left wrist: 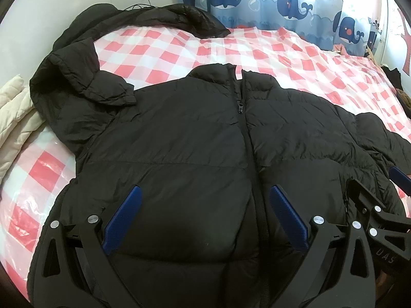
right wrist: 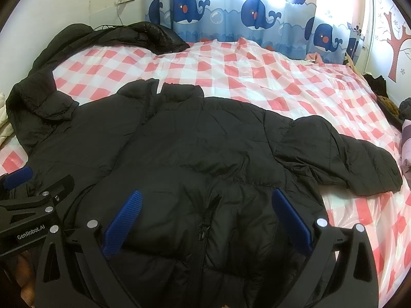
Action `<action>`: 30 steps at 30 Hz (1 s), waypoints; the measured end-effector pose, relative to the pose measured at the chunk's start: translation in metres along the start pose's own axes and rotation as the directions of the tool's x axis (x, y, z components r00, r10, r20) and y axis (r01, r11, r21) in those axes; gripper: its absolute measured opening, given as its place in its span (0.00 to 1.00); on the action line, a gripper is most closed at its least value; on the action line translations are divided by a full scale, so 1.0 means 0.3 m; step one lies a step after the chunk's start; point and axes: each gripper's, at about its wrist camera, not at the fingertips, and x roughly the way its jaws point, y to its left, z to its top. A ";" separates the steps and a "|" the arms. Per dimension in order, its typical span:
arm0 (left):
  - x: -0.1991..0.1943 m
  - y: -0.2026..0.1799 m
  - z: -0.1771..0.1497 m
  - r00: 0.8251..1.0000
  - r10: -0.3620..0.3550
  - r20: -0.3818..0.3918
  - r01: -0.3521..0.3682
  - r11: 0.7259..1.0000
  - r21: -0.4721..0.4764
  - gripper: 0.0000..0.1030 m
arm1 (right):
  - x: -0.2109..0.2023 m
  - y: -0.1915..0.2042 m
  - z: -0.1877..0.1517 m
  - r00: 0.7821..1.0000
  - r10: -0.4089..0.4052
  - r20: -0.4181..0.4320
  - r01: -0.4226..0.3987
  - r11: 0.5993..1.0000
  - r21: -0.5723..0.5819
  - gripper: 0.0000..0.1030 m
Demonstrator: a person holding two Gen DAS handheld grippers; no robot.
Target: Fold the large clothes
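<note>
Hem of the black puffer jacket point(left wrist: 179, 138) is cut off below both views. Left gripper point(left wrist: 205, 215) and right gripper point(right wrist: 205, 218) hang spread open over its lower front, gripping nothing. Jacket lies flat on the checked bedspread point(left wrist: 282, 59); another dark garment point(left wrist: 143, 18) lies beyond.

L gripper point(left wrist: 204, 215) & R gripper point(right wrist: 205, 218) side by side, jaws wide apart.

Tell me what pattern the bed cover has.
Pink-red and white checks on the bed cover, clearest in the right wrist view.
</note>
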 end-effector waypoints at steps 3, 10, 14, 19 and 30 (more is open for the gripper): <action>-0.001 0.002 0.001 1.000 -0.001 -0.001 0.001 1.000 0.000 0.93 | -0.001 0.002 0.002 1.000 -0.001 0.002 0.001 1.000 0.001 0.95; -0.001 0.002 0.000 1.000 -0.001 0.000 0.001 1.000 -0.001 0.93 | 0.006 0.010 0.005 1.000 -0.002 -0.007 0.002 1.000 -0.009 0.95; 0.001 0.003 0.001 1.000 0.002 0.003 -0.002 1.000 0.002 0.93 | 0.012 0.011 -0.001 1.000 -0.008 -0.004 0.008 1.000 -0.012 0.95; -0.005 0.003 0.005 1.000 0.008 0.012 -0.008 1.000 0.007 0.93 | 0.015 0.011 -0.003 1.000 -0.004 0.001 0.004 1.000 -0.016 0.95; -0.009 0.002 0.011 1.000 0.008 0.016 -0.008 1.000 0.003 0.93 | 0.010 0.012 -0.006 1.000 -0.005 0.025 0.006 1.000 -0.027 0.95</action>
